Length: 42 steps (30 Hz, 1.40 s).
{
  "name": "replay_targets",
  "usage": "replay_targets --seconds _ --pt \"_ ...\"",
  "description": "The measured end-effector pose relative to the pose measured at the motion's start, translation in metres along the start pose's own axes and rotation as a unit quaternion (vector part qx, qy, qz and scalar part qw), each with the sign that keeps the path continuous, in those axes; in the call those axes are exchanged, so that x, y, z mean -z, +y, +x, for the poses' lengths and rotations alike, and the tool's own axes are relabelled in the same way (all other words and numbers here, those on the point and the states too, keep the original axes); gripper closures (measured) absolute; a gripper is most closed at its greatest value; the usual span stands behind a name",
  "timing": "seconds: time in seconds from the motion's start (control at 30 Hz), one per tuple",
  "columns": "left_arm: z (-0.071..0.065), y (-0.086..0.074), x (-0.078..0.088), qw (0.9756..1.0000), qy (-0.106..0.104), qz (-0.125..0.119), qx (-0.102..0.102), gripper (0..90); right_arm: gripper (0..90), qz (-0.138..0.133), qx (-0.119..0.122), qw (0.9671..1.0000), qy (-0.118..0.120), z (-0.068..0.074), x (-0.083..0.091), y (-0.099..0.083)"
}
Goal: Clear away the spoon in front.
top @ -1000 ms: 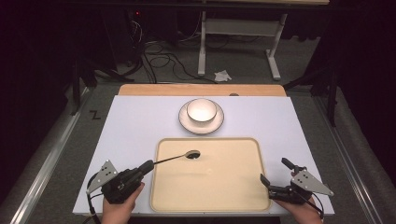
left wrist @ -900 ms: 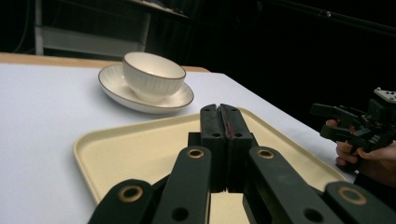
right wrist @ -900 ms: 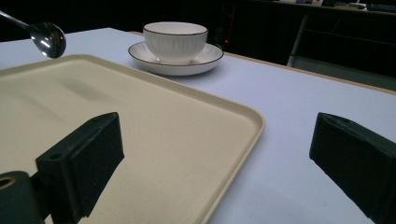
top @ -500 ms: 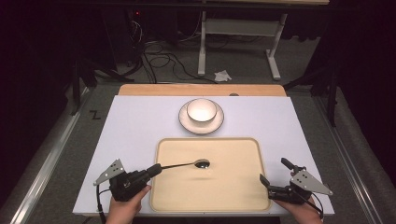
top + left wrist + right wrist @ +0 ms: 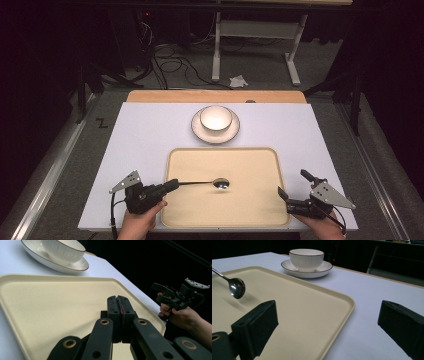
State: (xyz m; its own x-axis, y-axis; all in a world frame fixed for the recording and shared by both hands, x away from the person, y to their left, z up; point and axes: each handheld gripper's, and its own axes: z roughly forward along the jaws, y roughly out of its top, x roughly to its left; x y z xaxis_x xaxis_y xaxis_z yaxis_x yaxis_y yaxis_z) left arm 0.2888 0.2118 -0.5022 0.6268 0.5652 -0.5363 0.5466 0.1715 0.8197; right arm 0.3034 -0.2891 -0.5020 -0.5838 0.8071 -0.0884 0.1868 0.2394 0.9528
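1 spoon (image 5: 214, 183) | clamped in left gripper (image 5: 172, 184) | above tray (image 5: 260, 210)

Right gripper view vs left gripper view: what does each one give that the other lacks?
Right gripper view: the spoon, its bowl held above the tray, and the right gripper, jaws wide apart. Left gripper view: the left gripper, jaws pressed together, plus the other hand beyond the tray's far edge. Both: the tray, the white bowl on its saucer, the table.
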Motion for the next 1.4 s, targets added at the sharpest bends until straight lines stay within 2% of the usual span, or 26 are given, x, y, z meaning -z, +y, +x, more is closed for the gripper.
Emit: replay_targets --seconds 0.3,0.67,0.87,0.93,1.0,1.03,1.1,1.2,1.3,1.4 --pt "0.01 -0.004 -0.001 0.9996 0.014 0.008 0.021 88.1 3.6 0.003 -0.002 1.0 -0.001 0.0 0.0 0.0" --pt "0.017 -0.007 -0.001 0.9976 0.052 0.028 0.036 83.9 3.6 0.003 -0.002 1.0 0.0 0.0 0.0 -0.001" --pt "0.017 -0.006 0.0 0.997 0.063 0.032 0.031 81.4 3.6 0.002 -0.004 1.0 0.001 0.0 0.0 0.0" --pt "0.017 -0.006 0.0 0.997 0.064 0.033 0.03 75.6 3.6 0.001 -0.005 1.0 0.001 0.0 0.0 0.0" --pt "0.016 -0.005 0.001 0.9969 0.066 0.038 0.02 67.3 3.6 0.001 -0.003 1.0 0.001 0.0 -0.001 0.0" --pt "0.014 -0.004 0.001 0.9963 0.078 0.036 0.008 62.6 3.6 0.0 -0.003 1.0 0.002 0.0 -0.001 0.0" --pt "0.009 -0.002 0.002 0.9938 0.105 0.035 -0.013 53.3 3.6 0.0 -0.002 1.0 0.002 0.0 -0.001 0.0" --pt "0.004 0.0 0.003 0.9898 0.134 0.031 -0.038 43.7 3.6 -0.002 -0.003 1.0 0.002 0.0 -0.001 0.001" --pt "0.002 0.001 0.004 0.9873 0.147 0.034 -0.052 40.5 3.6 -0.001 -0.004 1.0 0.003 0.001 -0.002 0.001" --pt "0.002 0.001 0.005 0.9859 0.152 0.038 -0.059 40.8 3.6 -0.001 -0.002 1.0 0.003 0.001 -0.004 0.002"
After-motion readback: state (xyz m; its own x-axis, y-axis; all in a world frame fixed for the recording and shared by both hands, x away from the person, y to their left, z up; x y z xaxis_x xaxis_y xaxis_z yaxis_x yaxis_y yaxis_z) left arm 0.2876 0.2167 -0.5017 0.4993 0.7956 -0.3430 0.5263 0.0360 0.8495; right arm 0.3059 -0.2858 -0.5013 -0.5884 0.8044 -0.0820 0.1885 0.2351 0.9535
